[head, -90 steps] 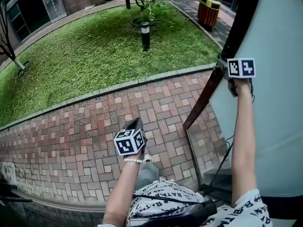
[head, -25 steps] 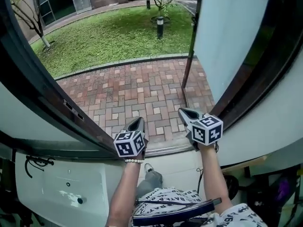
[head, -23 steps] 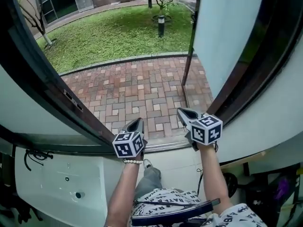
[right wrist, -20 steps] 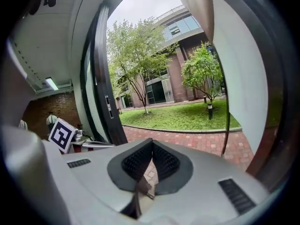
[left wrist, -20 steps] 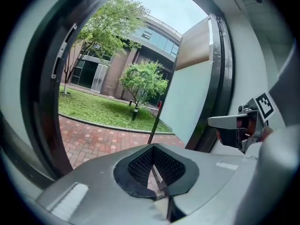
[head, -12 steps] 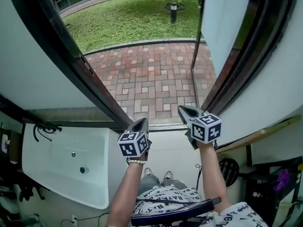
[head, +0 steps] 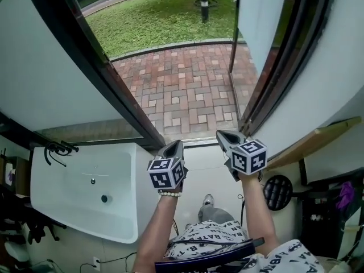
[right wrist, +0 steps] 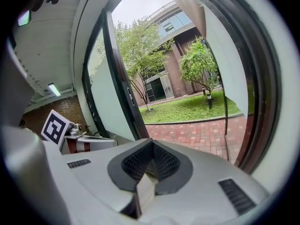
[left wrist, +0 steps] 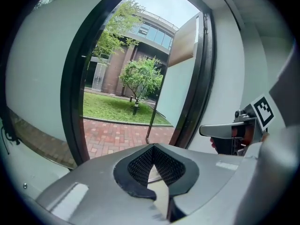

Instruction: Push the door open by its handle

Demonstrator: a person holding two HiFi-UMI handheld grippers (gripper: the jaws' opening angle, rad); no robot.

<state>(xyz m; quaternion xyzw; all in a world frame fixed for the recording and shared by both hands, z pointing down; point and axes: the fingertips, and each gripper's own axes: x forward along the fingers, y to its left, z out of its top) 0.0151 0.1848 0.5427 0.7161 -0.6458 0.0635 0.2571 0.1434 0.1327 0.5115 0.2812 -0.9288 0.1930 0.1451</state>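
Both grippers hang low in the middle of the head view, side by side just inside the threshold, and neither touches anything. The left gripper (head: 173, 145) is clenched, its ribbed black pads meeting at the tip with nothing between them. The right gripper (head: 225, 135) is clenched and empty in the same way. Each one's marker cube faces the camera above a bare forearm.

The door (head: 257, 17) is at the upper right of the head view. It is a white panel in a dark frame, swung outward over the brick paving (head: 182, 90) and well apart from both grippers. I cannot make out its handle in any view.

The dark door frame (head: 96, 61) runs diagonally down from the upper left to just beside the left gripper. Through the opening, a lawn (head: 153, 19) lies beyond the paving at the top of the frame, with a short lamp post (head: 204, 8) standing in it.

A white basin (head: 68, 172) fills the lower left and a wooden board (head: 318, 138) slants at the right edge. In the left gripper view a small tree (left wrist: 140, 76) stands before a brick building.
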